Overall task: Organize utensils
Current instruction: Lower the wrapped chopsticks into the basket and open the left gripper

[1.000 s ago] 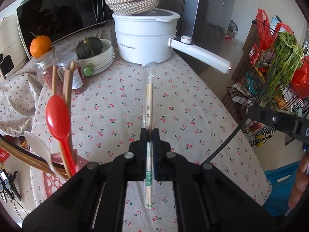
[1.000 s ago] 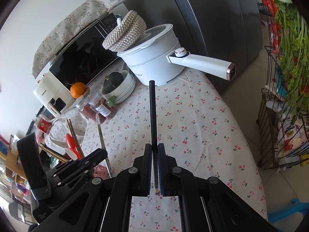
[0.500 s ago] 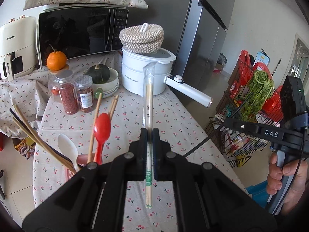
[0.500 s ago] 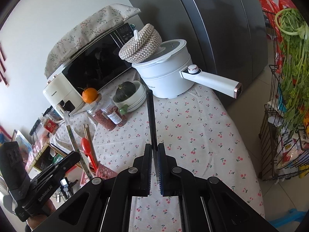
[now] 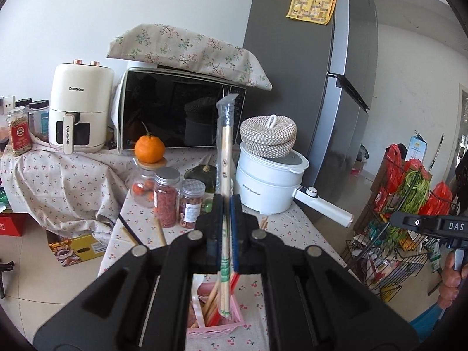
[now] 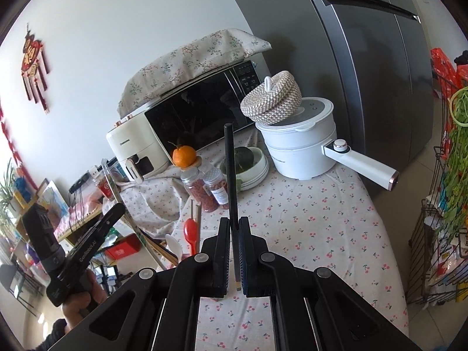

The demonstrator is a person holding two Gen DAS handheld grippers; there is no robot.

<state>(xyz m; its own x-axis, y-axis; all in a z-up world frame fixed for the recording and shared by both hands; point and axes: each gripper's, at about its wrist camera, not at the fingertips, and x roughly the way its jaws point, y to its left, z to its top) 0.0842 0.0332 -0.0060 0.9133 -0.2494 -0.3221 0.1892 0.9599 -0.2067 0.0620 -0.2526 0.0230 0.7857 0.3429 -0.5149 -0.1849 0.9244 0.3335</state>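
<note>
Setting: kitchen table under a cherry-print cloth (image 6: pixel 307 219), a grey fridge (image 5: pixel 292 87) behind it.
Left gripper (image 5: pixel 227 204): jaws clamped on a wrapped pair of wooden chopsticks (image 5: pixel 224 158), which stands upright above the pink basket (image 5: pixel 216 326).
Right gripper (image 6: pixel 234 228): jaws pinched on a single black chopstick (image 6: pixel 229 169), pointing up and away over the table.
Change from earlier frame: both grippers have risen and tilted up; wall, microwave (image 5: pixel 175 111) and air fryer (image 5: pixel 79 108) now fill the left view, where tabletop filled it before. Both grips unchanged.
Pink basket: holds wooden chopsticks, a red spoon (image 6: pixel 190 231) and a white spoon (image 6: pixel 173 242).
White pot (image 5: pixel 266 181): lid on, woven coaster stack (image 5: pixel 268 133) on top.
Bowl (image 6: pixel 257 169): holds a dark green squash (image 6: pixel 242 158).
Jars (image 5: pixel 167 196): red contents; an orange (image 5: pixel 149 149) sits on one lid.
Wire rack (image 5: pixel 389 234): greens and red bags.
</note>
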